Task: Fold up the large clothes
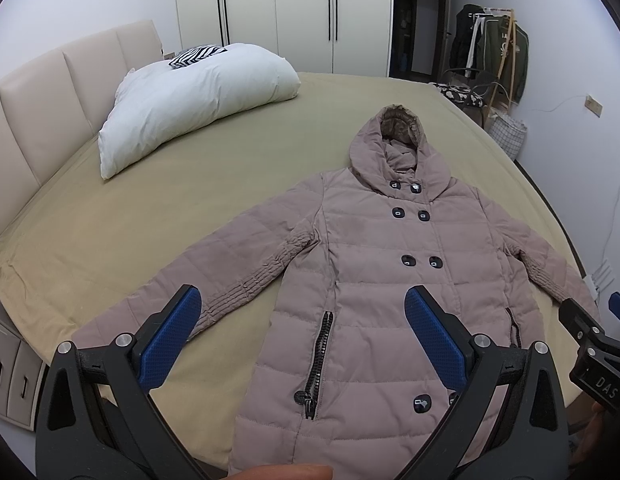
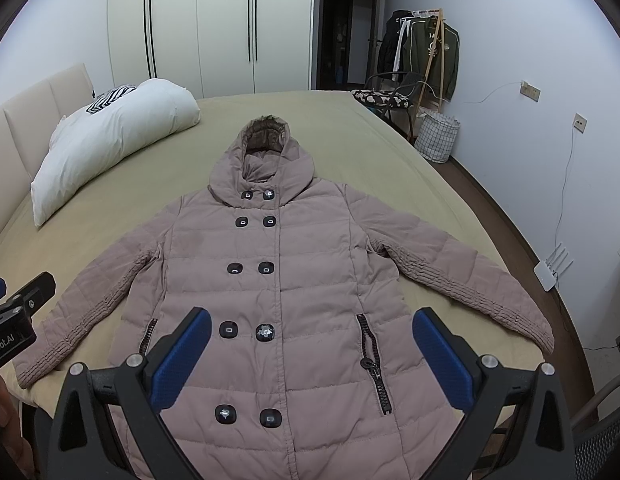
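On the bed (image 2: 370,140), my fingers (image 1: 302,336) (image 2: 310,356) hang spread, empty; the puffy hooded coat (image 2: 278,280) may slip or spring back unfolded.

The left gripper (image 1: 302,332) is showing a black plastic frame that is branching into two arms, each ending in a blue pad (image 1: 172,338) with a fine dotted texture. Round silver screw heads (image 1: 124,339) are sitting at the pivots behind the pads. The right gripper (image 2: 310,354) is showing the same build: black arms, blue textured fingers (image 2: 440,360), silver screws (image 2: 489,360). Seen from the left one, its black body is carrying white letters "DAS" (image 1: 606,384); seen from the right one, the other's side is reading "Robot.AI" (image 2: 4,346).
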Available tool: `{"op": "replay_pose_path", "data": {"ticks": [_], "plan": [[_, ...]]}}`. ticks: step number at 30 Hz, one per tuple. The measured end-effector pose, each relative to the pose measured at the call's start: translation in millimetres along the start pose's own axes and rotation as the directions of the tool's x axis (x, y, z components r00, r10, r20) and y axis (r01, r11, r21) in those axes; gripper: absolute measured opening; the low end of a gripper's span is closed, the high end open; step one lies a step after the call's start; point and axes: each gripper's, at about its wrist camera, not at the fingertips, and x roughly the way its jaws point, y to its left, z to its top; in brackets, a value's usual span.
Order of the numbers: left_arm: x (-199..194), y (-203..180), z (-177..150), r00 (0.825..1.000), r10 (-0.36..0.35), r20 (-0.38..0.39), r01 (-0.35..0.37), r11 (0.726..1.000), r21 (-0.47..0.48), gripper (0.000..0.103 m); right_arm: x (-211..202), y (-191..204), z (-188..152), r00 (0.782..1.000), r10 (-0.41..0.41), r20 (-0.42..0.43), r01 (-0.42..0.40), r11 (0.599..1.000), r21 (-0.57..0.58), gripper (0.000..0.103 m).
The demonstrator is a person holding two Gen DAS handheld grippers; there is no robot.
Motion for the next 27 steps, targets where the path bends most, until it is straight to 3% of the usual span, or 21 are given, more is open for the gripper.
{"op": "replay_pose_path", "data": {"ticks": [27], "plan": [[6, 3, -3, 1.000, 0.004, -0.006, -0.004, 1.000, -0.004, 0.103, 4, -1, -10, 1.000, 0.000, -0.007, 0.000, 1.000, -0.005, 0.103]]}}
